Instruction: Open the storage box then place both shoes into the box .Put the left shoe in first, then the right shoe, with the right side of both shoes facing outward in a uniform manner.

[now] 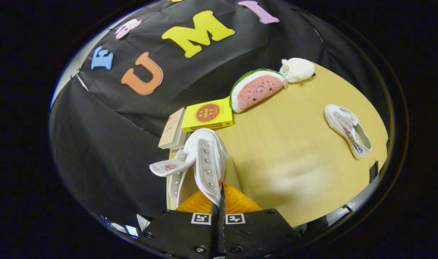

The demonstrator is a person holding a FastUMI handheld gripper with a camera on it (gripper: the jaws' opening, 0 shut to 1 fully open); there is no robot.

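My gripper (219,201) is shut on a white canvas shoe (201,162), pinching the eyelet flap of its upper between both fingers. The shoe hangs in the air above the wooden table (294,144), toe pointing away, tongue flopped to the left and orange insole showing just ahead of the fingers. The whole view is tilted. A second white shoe (348,130) with red and blue side stripes lies on its side on the table far to the right, well apart from the gripper.
A yellow box (208,115) and a tan box (172,129) lie at the table's back edge, just beyond the held shoe. A watermelon-slice plush (256,88) and a small white plush (298,69) sit farther back.
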